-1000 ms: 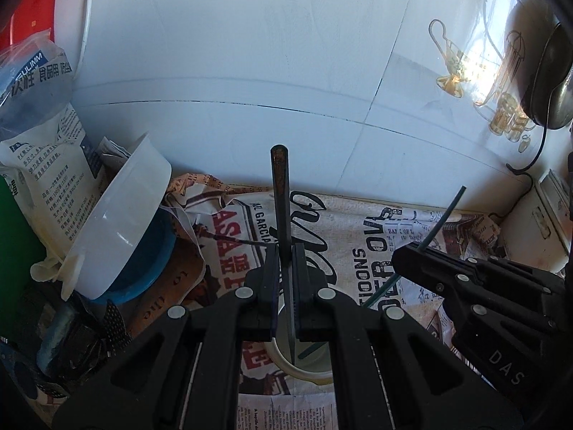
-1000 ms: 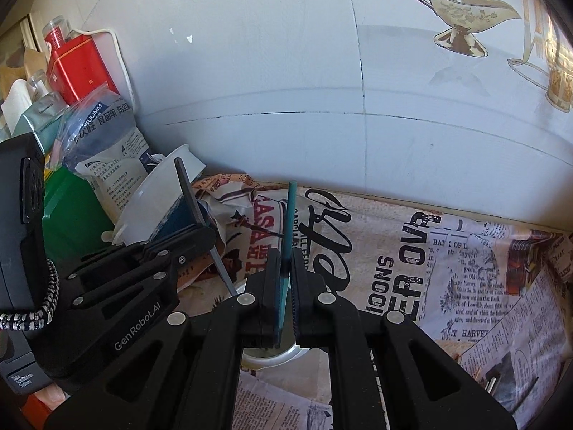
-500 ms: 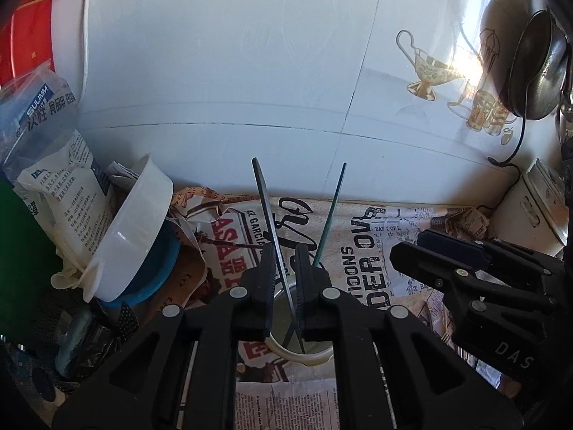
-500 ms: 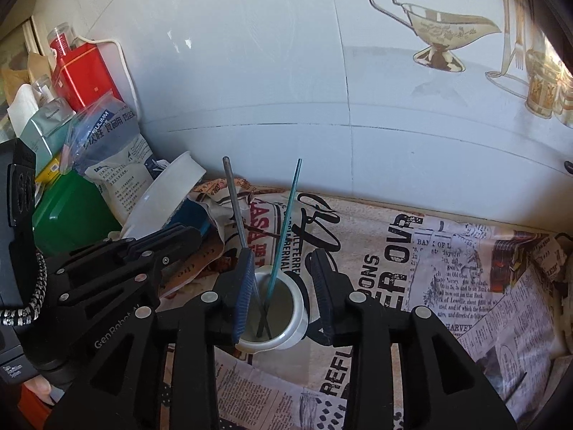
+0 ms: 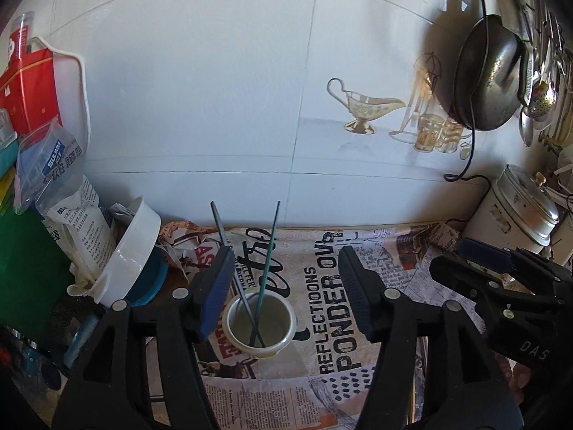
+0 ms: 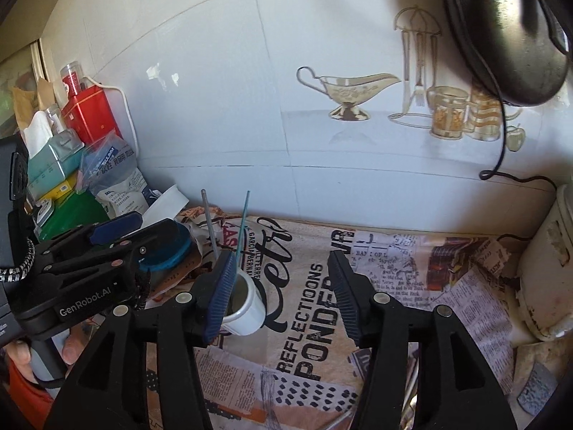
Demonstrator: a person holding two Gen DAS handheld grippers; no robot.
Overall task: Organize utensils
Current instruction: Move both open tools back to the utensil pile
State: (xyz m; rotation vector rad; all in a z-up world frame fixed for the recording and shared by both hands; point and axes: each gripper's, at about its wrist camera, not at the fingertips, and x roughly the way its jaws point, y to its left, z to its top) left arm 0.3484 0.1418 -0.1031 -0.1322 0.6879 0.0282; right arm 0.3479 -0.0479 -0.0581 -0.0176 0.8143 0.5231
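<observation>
A white cup (image 5: 283, 340) stands on the newspaper-covered counter (image 5: 358, 376) by the tiled wall. A grey metal stick (image 5: 219, 225) and a thin green stick (image 5: 270, 240) lean in it, crossing near the bottom. My left gripper (image 5: 286, 290) hangs above and in front of the cup, its jaws opening with nothing gripped. In the right wrist view the cup (image 6: 247, 317) sits behind the left finger of my right gripper (image 6: 283, 286). Its jaws are also opening and hold nothing. The grey stick (image 6: 207, 215) and green stick (image 6: 244, 215) stand free.
A tilted white bowl (image 5: 132, 251) on a blue lid, food bags (image 5: 82, 222), a red tin (image 6: 89, 114) and a green box crowd the left. A metal canister (image 5: 515, 208) stands at the right. A dark pan (image 5: 487, 71) and a cord hang on the wall.
Both grippers were shut on a stick each over the cup. They let the sticks drop into it, opened, and drew up and back.
</observation>
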